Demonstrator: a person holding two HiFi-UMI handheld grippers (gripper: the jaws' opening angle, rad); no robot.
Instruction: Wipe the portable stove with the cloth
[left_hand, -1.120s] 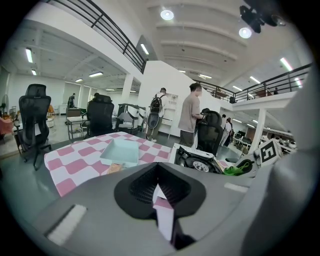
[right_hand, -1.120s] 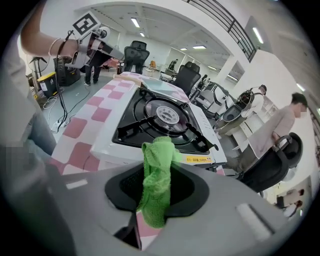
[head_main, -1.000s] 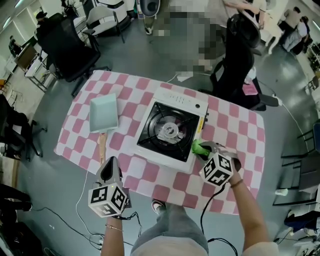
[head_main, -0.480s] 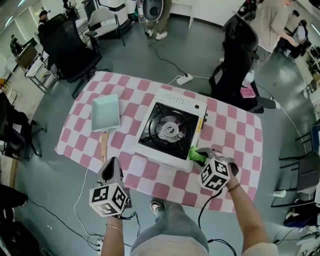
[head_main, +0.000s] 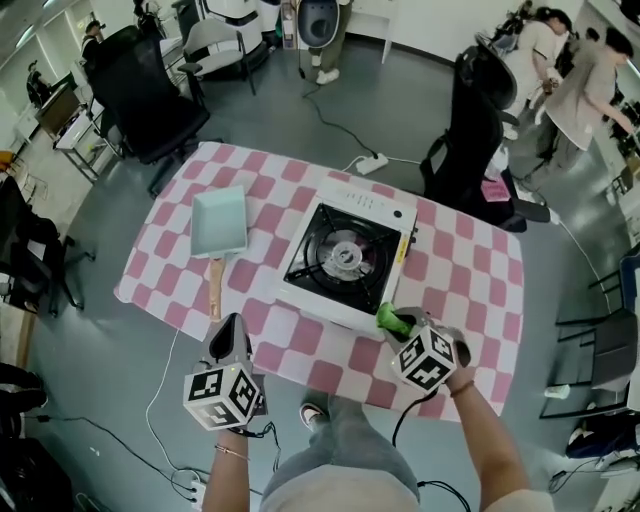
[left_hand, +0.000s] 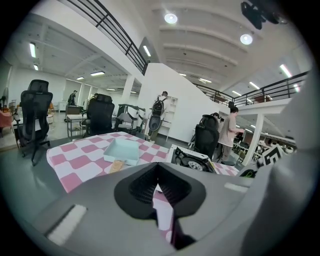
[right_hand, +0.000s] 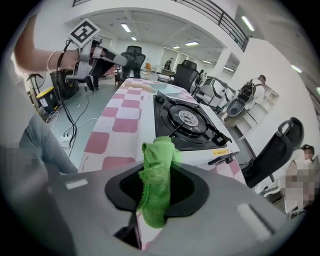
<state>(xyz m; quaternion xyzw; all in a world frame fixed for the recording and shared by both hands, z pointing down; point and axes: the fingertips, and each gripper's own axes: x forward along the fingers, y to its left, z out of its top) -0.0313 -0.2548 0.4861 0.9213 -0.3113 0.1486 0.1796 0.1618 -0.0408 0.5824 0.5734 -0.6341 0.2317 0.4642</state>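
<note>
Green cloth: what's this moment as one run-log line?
right gripper: shut on green cloth | cloth: by near corner of portable stove | left gripper: shut, empty

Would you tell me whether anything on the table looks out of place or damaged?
Nothing stands out: the stove sits flat on the checked table, pan beside it, cloth clamped in the right gripper.

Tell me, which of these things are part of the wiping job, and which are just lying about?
In the job: portable stove; green cloth; right hand-held gripper, shut on the cloth.

Just lying about: pale blue pan; left hand-held gripper, shut and empty; power strip on the floor; black chair.
</note>
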